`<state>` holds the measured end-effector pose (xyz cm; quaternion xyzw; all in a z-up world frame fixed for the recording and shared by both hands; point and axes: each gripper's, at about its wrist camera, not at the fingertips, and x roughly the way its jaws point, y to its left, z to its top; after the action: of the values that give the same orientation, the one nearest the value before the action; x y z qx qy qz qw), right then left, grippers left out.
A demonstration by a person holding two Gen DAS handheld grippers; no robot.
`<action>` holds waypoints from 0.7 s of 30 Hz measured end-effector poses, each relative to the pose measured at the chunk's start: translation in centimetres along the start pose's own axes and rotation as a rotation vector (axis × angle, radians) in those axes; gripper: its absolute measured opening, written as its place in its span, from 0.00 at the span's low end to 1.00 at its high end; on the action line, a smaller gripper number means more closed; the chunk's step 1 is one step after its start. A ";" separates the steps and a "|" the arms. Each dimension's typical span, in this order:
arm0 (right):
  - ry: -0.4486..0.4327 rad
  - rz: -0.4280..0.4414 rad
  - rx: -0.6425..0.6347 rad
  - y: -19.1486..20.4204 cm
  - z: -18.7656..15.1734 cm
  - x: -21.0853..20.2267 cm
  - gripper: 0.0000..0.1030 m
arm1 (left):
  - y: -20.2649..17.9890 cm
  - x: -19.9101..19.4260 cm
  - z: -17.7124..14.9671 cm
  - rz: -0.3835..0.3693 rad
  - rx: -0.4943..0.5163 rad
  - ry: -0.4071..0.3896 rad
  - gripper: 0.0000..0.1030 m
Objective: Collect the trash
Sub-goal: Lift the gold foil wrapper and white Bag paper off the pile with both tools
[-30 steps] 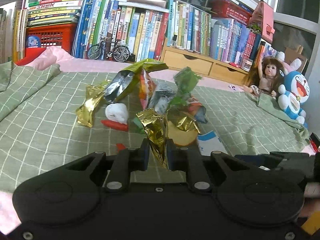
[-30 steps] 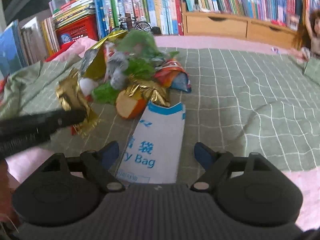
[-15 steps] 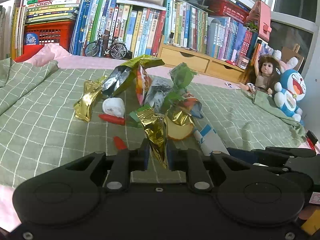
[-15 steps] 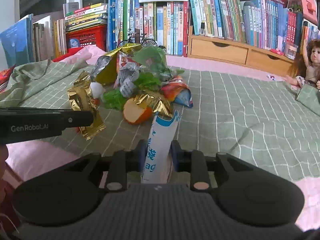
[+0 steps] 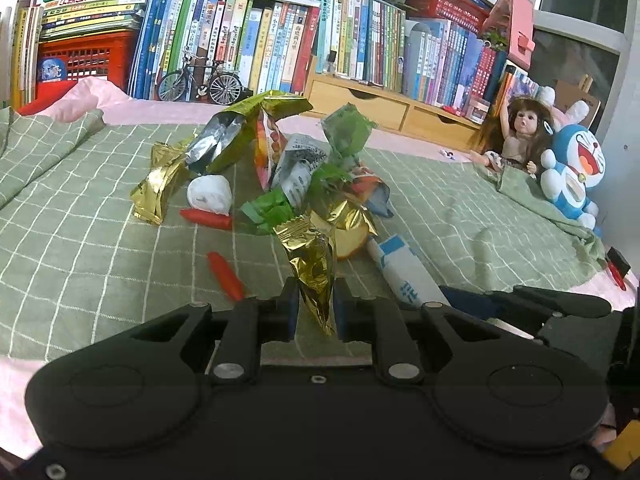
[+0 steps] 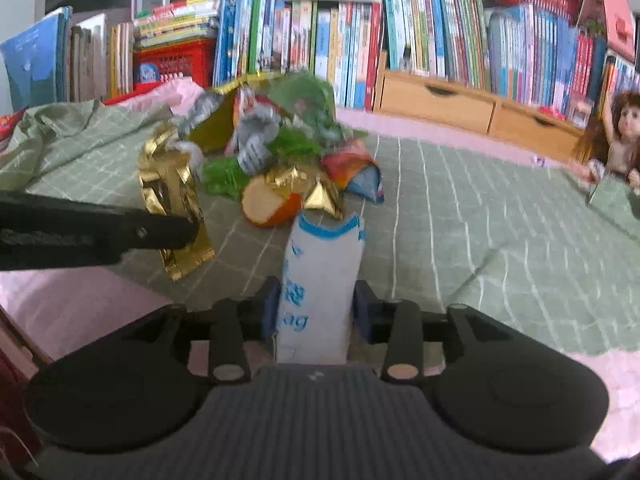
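Trash wrappers lay heaped on green checked bedding, my left gripper was clamped on a gold wrapper, my right gripper was opening, white-and-blue bag between its jaws.

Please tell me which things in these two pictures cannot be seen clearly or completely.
- White bag, right wrist view: its lower end and most of its print are hidden behind the right tongs, whose jaws are opening around it.
- Trash pile, right wrist view: motion blur makes the wrappers unreadable.
- Gold wrapper, left wrist view: its tip is hidden between the shut left tongs.
- Book spines: titles too small.
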<state>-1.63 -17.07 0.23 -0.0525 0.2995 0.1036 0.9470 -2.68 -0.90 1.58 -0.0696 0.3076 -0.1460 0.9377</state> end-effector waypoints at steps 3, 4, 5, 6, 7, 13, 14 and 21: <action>-0.001 -0.003 0.016 -0.1 0.1 0.1 0.40 | 0.0 0.0 0.0 0.001 0.000 0.001 0.16; -0.004 -0.005 0.022 -0.1 0.2 0.0 0.38 | 0.0 0.0 0.0 0.000 -0.001 0.000 0.16; -0.009 -0.005 0.027 -0.1 0.1 -0.1 0.37 | 0.0 0.0 -0.1 -0.001 -0.003 0.000 0.16; -0.015 -0.003 0.034 -0.2 0.1 -0.3 0.34 | 0.1 -0.1 -0.1 -0.002 -0.004 0.000 0.16; -0.018 0.001 0.042 -0.3 0.1 -0.5 0.33 | 0.1 -0.1 -0.1 -0.002 -0.002 0.001 0.16; -0.015 0.027 0.069 -0.9 -0.1 -1.8 0.31 | -0.1 -0.6 -0.3 -0.015 0.007 0.002 0.16; -0.015 0.030 0.074 -1.0 0.0 -2.1 0.31 | -0.3 -0.7 -0.4 -0.019 0.012 0.004 0.16; -0.004 0.062 0.109 -1.8 -0.4 -4.2 0.31 | -1.0 -2.0 -1.4 -0.042 0.031 0.018 0.16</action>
<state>-4.80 -19.58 2.34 0.0088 0.3042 0.1165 0.9454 -5.33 -1.31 1.80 -0.0604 0.3123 -0.1712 0.9325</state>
